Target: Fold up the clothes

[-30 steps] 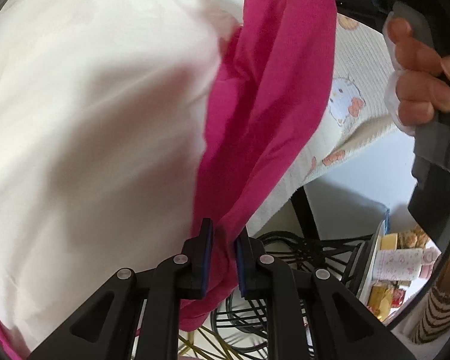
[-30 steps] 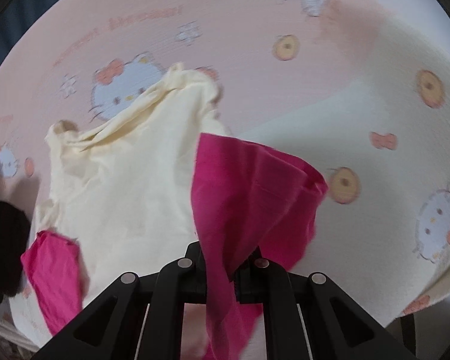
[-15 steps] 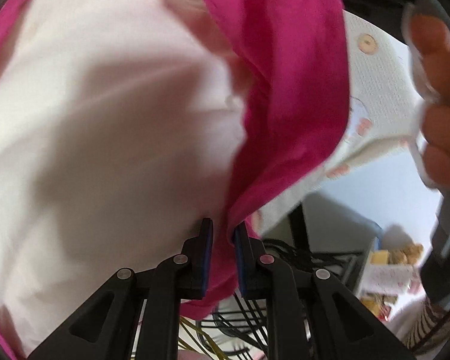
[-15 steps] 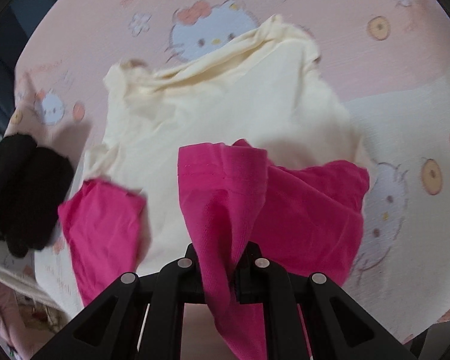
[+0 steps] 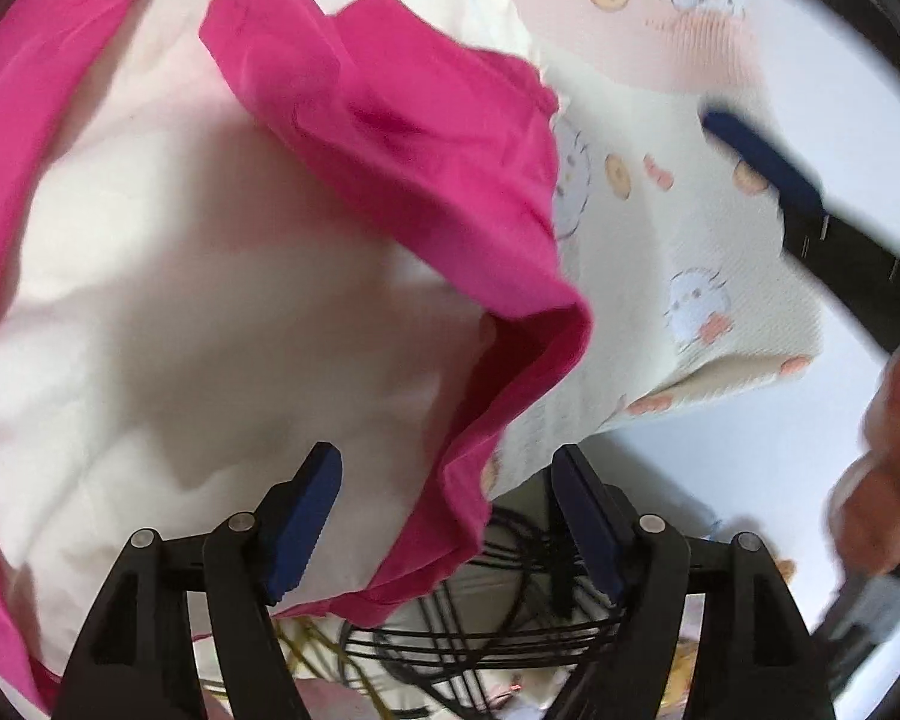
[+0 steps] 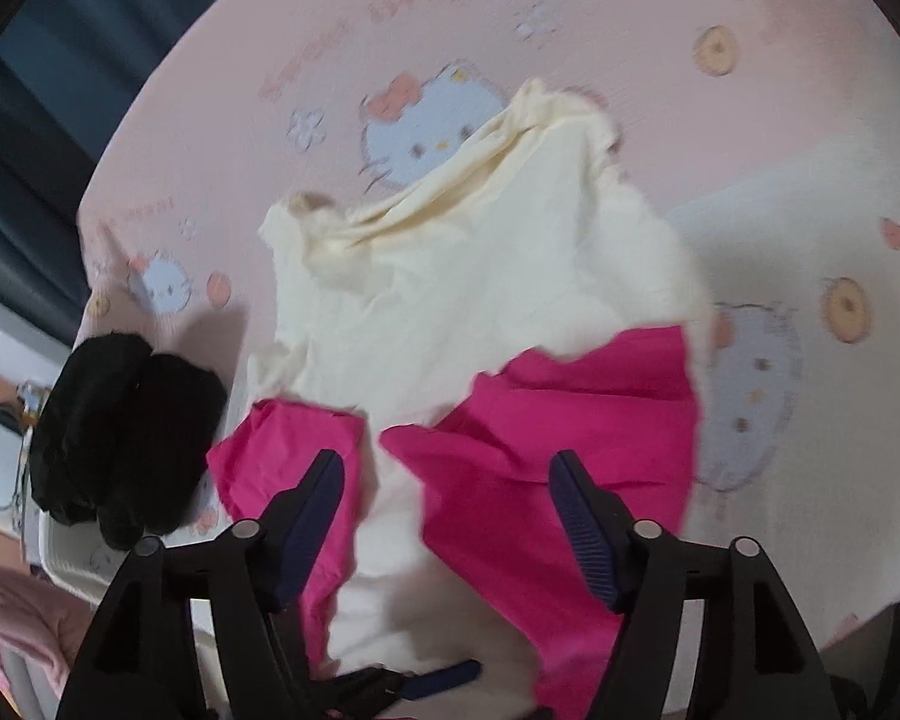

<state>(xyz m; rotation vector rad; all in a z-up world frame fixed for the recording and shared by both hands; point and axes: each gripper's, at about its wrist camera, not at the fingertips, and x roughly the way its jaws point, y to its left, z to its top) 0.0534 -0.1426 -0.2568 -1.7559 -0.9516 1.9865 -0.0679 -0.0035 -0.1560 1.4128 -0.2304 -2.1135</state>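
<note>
A cream shirt with bright pink sleeves [image 6: 468, 300] lies on a pink cartoon-cat blanket [image 6: 570, 30]. In the left wrist view the cream body [image 5: 180, 312] fills the middle, and a pink sleeve [image 5: 426, 180] is folded across it, its lower edge hanging past the table edge. My left gripper [image 5: 447, 516] is open, the pink edge loose between its blue pads. My right gripper [image 6: 447, 522] is open above the shirt's near end, over the right pink sleeve [image 6: 570, 420] and the left pink sleeve [image 6: 282, 450]. The right gripper's finger [image 5: 762, 162] shows blurred in the left wrist view.
A black folded garment [image 6: 126, 426] sits at the blanket's left edge. The table edge [image 5: 720, 384] drops off to a pale floor, with black cables [image 5: 498, 630] below. A hand [image 5: 888, 468] shows at the right, blurred. A dark curtain [image 6: 24, 138] hangs at the back left.
Both grippers have opened and let go of the pink fabric. The sleeve has dropped onto the cream body, and the shirt now lies spread on the blanket.
</note>
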